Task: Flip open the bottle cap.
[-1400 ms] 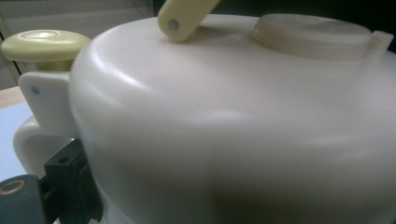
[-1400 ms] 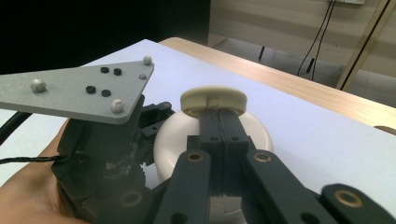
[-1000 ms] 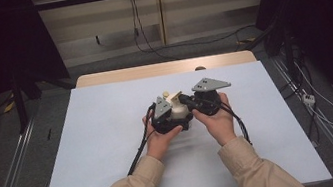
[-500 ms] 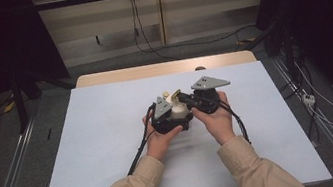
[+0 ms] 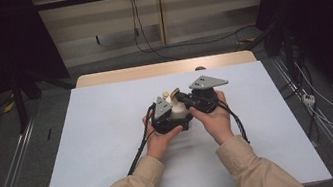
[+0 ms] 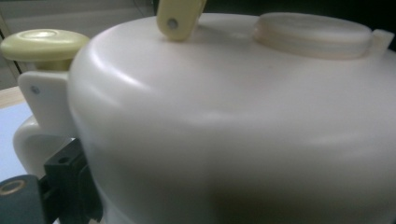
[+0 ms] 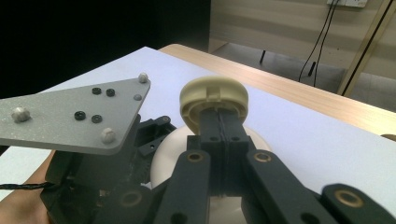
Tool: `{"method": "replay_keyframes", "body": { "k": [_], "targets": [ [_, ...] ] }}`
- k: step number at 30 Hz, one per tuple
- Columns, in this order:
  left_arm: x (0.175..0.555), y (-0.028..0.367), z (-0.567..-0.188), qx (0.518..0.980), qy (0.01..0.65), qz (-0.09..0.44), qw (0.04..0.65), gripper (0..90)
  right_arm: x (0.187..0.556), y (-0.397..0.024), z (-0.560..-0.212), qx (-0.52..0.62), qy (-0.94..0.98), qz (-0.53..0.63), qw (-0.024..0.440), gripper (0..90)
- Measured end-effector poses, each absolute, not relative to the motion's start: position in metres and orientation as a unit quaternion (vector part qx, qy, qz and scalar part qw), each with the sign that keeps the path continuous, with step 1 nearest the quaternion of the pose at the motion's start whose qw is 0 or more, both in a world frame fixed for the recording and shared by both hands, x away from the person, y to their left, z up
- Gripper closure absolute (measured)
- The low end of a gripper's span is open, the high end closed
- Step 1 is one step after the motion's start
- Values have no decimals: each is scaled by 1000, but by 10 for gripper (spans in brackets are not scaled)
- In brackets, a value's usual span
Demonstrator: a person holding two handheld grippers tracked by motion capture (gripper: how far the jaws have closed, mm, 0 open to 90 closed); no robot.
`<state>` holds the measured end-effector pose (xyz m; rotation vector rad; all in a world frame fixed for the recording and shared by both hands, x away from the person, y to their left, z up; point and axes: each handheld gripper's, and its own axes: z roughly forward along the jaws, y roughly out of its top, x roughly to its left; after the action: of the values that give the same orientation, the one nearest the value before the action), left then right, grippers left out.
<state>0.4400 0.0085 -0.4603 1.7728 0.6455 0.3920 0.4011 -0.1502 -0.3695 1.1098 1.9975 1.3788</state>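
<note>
Small cream plastic pot (image 5: 177, 113) at mid table (image 5: 110, 133), btwn both hands. Right gripper (image 7: 219, 122) jaws pinched together on pale yellow round lid (image 7: 214, 99); left gripper (image 5: 163, 117) against pot body, jaw state cannot tell. Judged step: lid being opened; next needs steady lift w/ pot braced.

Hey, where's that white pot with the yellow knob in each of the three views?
High view: the pot sits mid-table between the two grippers, partly hidden by them.
Left gripper view: its white body is very close, spanning most of the picture, knob upper left.
Right gripper view: body low at centre behind the jaws, which look closed under a yellow disc.
Shared landmark: the light table.
</note>
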Motion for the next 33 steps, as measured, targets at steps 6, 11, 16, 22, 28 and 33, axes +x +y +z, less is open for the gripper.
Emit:
{"method": "replay_keyframes", "body": {
  "k": [6,11,16,22,28,33],
  "targets": [
    [440,8,-460,755,275,167,571,51,403,-149,-369,406,726,502,235,900],
    [440,9,-460,756,275,167,570,51,404,-148,-368,404,727,503,237,900],
    [440,9,-460,755,275,167,571,51,405,-147,-368,404,726,503,238,900],
    [440,9,-460,755,276,166,572,50,407,-147,-369,404,726,502,241,900],
    [440,9,-460,755,277,164,572,49,408,-146,-370,404,726,501,241,900],
    [440,9,-460,755,276,163,572,48,411,-145,-371,405,727,500,240,900]
  ]
}}
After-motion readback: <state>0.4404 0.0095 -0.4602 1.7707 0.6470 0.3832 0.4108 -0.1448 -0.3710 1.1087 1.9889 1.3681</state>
